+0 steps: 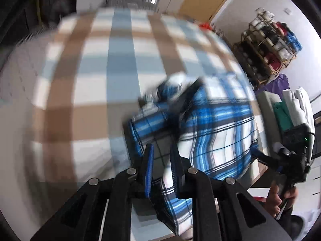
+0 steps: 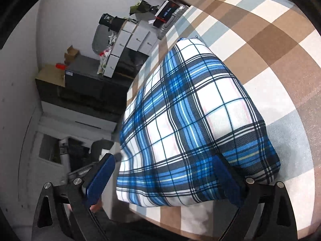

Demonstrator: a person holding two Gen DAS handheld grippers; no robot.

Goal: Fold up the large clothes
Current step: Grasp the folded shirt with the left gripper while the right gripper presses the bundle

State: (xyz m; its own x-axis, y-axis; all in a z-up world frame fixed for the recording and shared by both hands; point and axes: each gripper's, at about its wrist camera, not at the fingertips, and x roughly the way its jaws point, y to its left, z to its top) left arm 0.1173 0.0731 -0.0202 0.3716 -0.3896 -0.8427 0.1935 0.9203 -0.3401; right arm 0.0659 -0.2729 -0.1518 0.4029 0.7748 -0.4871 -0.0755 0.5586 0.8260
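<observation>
Right wrist view: your plaid shirt point(image 2: 180, 120) lies mostly folded; right hand-held gripper point(image 2: 162, 178) spread, left hand-held gripper point(image 1: 161, 172) pinching fabric at six o'clock.

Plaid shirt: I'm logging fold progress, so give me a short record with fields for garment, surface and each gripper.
garment: blue plaid shirt, folded into a compact bundle
surface: checked cloth in brown, pale blue and white, shirt lying on it
left gripper: jaws nearly shut, shirt fabric between them
right gripper: jaws wide open, one on each side of the shirt's near edge, not gripping
image quality: left wrist view blurred
</observation>
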